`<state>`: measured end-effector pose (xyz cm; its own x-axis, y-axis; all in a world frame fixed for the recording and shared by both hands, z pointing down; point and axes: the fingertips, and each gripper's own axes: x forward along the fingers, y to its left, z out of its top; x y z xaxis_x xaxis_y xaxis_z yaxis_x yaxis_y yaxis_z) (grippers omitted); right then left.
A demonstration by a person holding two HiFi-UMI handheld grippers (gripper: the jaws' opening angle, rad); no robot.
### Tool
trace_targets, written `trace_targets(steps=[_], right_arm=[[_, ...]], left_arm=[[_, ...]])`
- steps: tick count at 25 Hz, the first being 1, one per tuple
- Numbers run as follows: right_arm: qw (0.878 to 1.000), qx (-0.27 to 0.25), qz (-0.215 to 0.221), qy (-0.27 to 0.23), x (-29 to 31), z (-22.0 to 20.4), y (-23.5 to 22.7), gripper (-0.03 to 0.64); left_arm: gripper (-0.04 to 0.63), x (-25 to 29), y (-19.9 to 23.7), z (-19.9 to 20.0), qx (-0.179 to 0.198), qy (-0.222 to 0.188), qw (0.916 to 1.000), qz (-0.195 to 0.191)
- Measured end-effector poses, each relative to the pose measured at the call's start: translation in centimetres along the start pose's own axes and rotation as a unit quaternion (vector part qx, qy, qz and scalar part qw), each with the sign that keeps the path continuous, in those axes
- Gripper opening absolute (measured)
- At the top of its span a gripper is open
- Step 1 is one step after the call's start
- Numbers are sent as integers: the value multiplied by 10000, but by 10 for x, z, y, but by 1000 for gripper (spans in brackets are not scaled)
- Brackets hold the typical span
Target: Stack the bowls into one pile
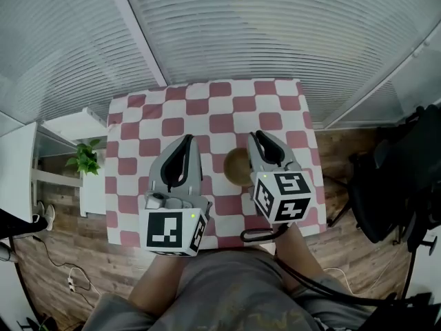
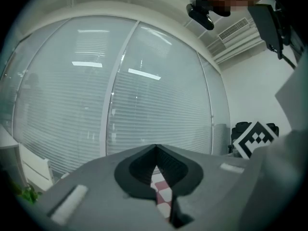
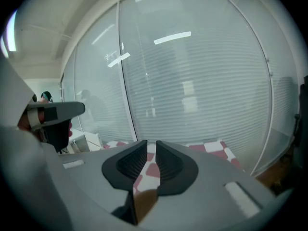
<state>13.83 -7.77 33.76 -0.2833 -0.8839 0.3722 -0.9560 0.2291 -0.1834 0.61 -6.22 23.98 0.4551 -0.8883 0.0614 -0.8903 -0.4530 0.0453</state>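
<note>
Where the person's two grippers hang, the left claw (image 1: 186, 141) is pressed together left of the one visible bowl (image 1: 236, 165). The right claw (image 1: 257, 136), a thin slit apart and empty, is just right of it. The bowl sits on the checked surface (image 1: 207, 109).

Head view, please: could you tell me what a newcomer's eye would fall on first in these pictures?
The red-and-white checkered tablecloth fills the middle of the head view. Over its near half hang the left gripper and right gripper, each with a black-and-white marker cube, both empty. A brown bowl sits on the cloth between them, close beside the right gripper.
</note>
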Motion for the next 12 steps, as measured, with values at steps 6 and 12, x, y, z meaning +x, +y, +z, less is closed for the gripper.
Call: trace_targets(steps=[6, 12], right_arm=[[9905, -573, 470, -1157, -22, 86, 50, 26], [9799, -1017, 588, -1614, -29, 115, 73, 26]], left_arm=[[0, -8, 26, 51, 286, -440, 9982, 299], [0, -15, 45, 79, 466, -759, 9945, 546]])
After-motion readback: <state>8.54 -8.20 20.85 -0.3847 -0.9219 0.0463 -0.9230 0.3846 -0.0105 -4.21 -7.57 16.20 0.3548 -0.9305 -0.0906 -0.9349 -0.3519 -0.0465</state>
